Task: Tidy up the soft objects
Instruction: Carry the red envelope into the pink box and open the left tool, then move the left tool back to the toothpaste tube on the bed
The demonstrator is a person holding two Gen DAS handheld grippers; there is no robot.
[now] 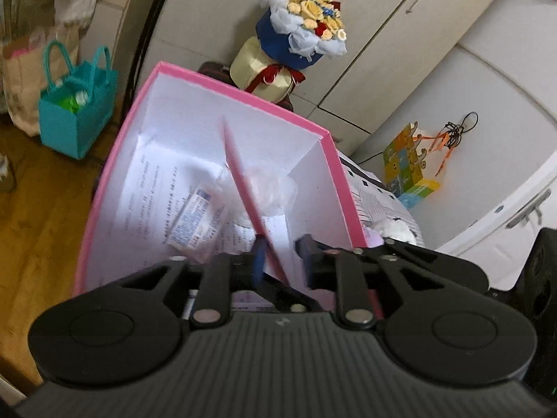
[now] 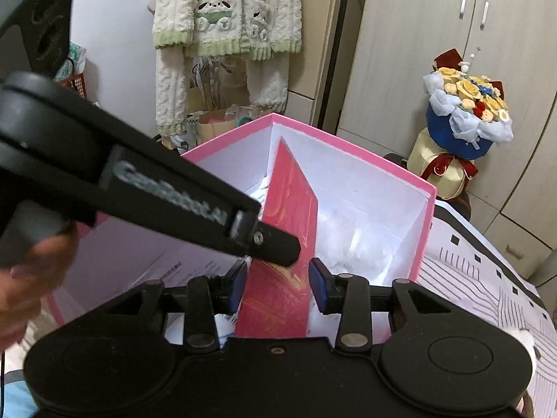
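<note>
Box (image 1: 327, 160) contents blurred, red card (image 2: 289, 244) base hidden

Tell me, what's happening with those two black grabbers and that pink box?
A person is holding a grabber in each hand over an open pink box with papers and a plastic bag inside. A red card stands on edge in the box. It sits between the fingers of both the left gripper and the right gripper, but both sets of jaws are parted and neither is squeezing it.
</note>
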